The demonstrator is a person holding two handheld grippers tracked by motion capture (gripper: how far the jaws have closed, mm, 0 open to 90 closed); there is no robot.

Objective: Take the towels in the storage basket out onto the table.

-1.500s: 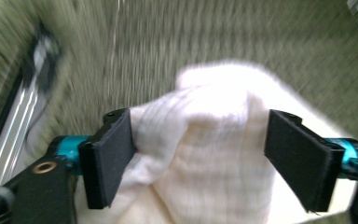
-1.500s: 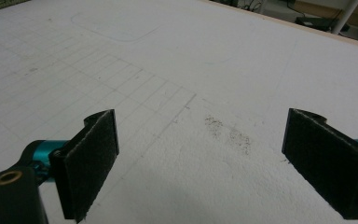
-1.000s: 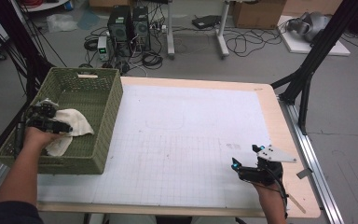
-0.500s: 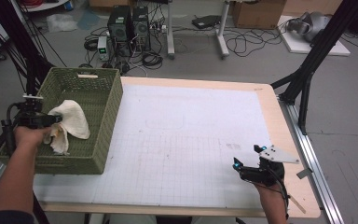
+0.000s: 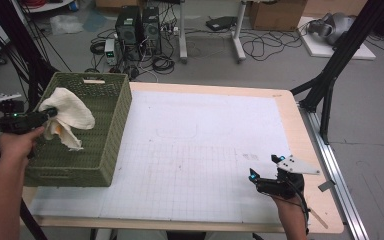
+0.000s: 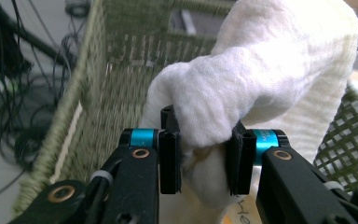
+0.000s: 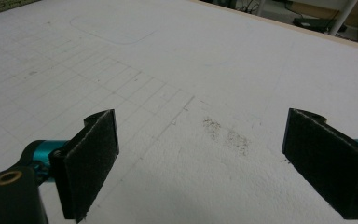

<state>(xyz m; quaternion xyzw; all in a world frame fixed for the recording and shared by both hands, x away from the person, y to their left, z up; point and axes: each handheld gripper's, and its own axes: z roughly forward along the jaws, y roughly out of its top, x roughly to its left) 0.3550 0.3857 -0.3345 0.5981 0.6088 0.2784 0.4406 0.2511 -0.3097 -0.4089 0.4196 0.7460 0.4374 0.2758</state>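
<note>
A white cloth (image 5: 71,115) hangs above the left part of the green woven basket (image 5: 114,131), lifted off its floor. My left gripper (image 5: 47,114) is shut on a fold of it, and its jaws have just closed on that fold. In the left gripper view the two black pads pinch a bunch of the cloth (image 6: 270,79) at my left gripper (image 6: 205,142), with the basket wall (image 6: 121,70) behind. My right gripper (image 5: 258,178) rests low over the white mat near the front right. It is open, and in its own view nothing lies between the pads of my right gripper (image 7: 205,163).
The white gridded mat (image 5: 205,135) covers most of the wooden table (image 5: 300,125). Black frame struts (image 5: 330,75) rise at the right edge. Computer boxes and cables (image 5: 140,30) lie on the floor beyond the table.
My left gripper has closed on the cloth and risen out of the basket with it, drifting toward the basket's left rim. The right gripper has stayed where it was.
</note>
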